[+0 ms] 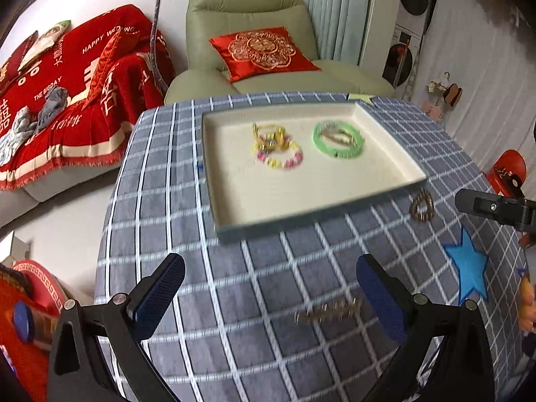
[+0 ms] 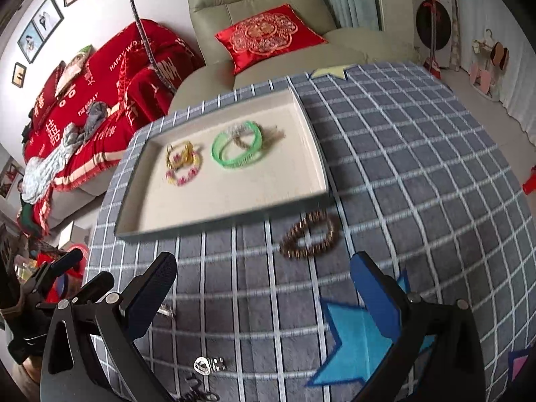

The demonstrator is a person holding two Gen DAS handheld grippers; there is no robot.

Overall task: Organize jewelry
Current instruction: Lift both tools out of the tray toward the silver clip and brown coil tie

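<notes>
Brown bead bracelet [image 2: 310, 235] just beside tray [image 2: 315, 154] near edge, outside

A home living room is shown; a pale green recliner armchair [image 1: 248, 33] is placed at the far side, with a red embroidered cushion [image 1: 264, 52] set on its seat; to the left, a sofa is covered by a red wedding throw [image 1: 77, 77] printed with "HAPPY WEDDING"; framed photographs [image 2: 43, 26] are hung on the white wall at far left; pale curtains [image 1: 331, 6] are seen at far right; a table is draped with a grey checked cloth [image 1: 268, 284] in the near ground.
</notes>
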